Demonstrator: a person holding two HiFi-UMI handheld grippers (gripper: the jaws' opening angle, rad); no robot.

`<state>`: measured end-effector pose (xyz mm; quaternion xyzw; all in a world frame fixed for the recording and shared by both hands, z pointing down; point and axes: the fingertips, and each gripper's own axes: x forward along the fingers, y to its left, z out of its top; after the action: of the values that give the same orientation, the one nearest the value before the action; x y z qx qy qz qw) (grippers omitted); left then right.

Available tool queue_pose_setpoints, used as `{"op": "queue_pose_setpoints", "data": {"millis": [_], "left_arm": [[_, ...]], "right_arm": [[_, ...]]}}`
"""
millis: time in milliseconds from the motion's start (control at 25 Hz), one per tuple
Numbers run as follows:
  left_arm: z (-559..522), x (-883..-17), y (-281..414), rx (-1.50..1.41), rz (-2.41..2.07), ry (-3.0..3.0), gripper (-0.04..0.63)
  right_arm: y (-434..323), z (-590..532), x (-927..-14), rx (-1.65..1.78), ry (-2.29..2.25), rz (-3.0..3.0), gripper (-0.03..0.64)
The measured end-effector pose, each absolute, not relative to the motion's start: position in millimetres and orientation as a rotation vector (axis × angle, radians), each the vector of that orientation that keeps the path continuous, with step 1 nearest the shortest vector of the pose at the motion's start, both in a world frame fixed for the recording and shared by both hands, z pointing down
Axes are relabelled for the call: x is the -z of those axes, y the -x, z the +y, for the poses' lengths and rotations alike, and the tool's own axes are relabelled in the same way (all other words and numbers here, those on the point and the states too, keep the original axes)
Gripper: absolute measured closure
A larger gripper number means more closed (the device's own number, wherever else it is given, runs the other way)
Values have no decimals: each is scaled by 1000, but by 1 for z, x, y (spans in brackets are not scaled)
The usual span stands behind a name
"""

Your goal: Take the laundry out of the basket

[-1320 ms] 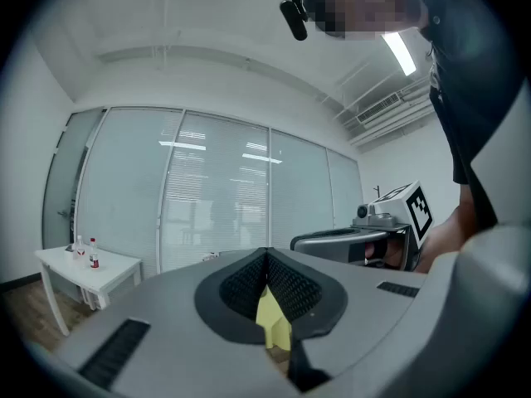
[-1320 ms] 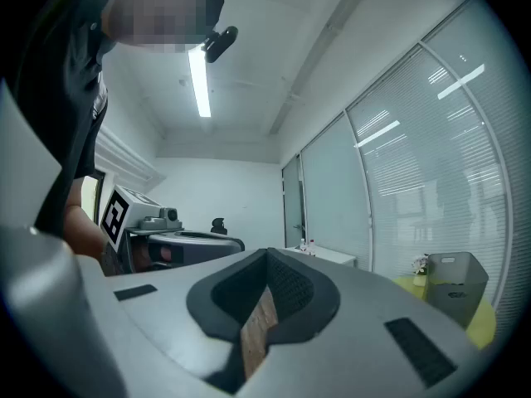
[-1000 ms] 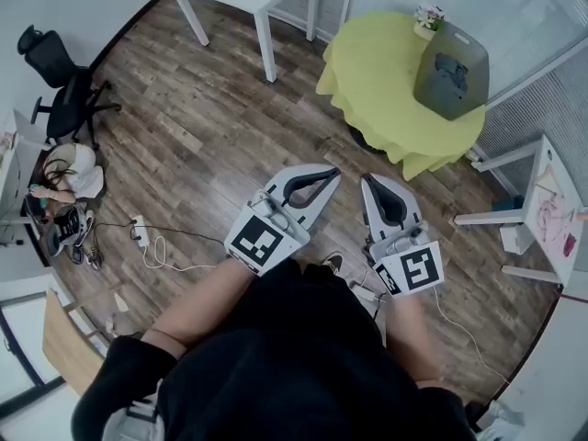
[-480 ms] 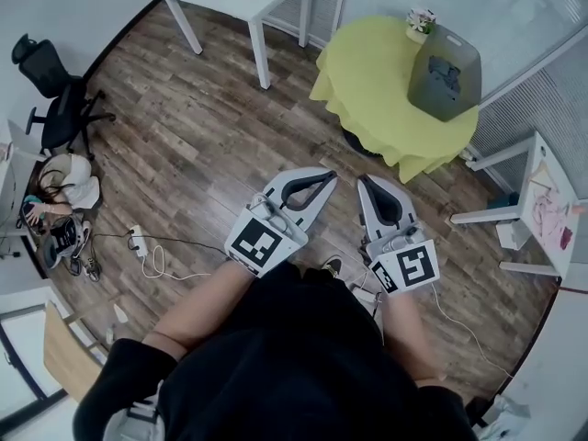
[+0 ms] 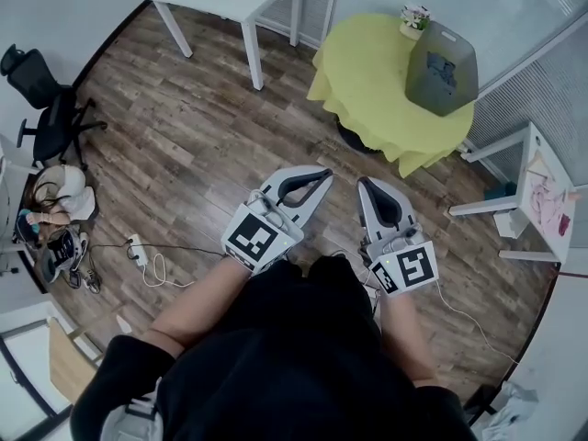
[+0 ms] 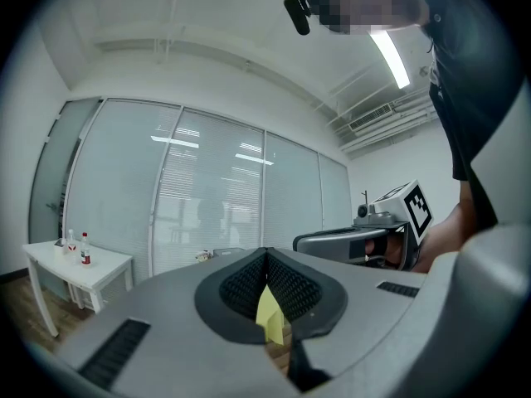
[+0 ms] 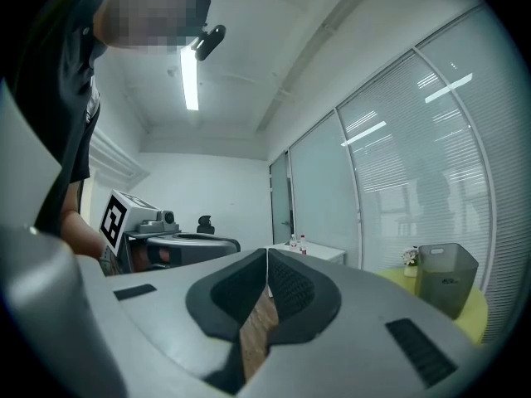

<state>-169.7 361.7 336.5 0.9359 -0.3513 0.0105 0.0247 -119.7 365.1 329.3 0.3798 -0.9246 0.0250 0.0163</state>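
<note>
currently the left gripper (image 5: 322, 175) and right gripper (image 5: 362, 184) are level, side by side, each with jaws pressed together on nothing. the grey laundry basket (image 5: 459, 90), with dark laundry (image 5: 439, 66) inside, stands on the yellow-clothed round table (image 5: 367, 72), well apart from both.

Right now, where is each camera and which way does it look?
Head view: on the person's head, steeply down at floor, yellow table, grey basket; forearms, left gripper, right gripper show.
Left gripper view: on the left gripper, level along its shut jaws toward the glass wall; right gripper shows.
Right gripper view: on the right gripper, level along shut jaws; left gripper shows.
Head and right gripper views share the basket.
</note>
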Motion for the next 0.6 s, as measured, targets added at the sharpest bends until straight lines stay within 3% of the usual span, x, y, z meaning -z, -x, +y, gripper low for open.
{"op": "queue_pose_setpoints", "data": {"millis": [600], "left_arm": [[283,-337,112,-115,-1055,-2920,588]], "right_arm": [[65,286,-329,-8,-1205,-2842,592]]}}
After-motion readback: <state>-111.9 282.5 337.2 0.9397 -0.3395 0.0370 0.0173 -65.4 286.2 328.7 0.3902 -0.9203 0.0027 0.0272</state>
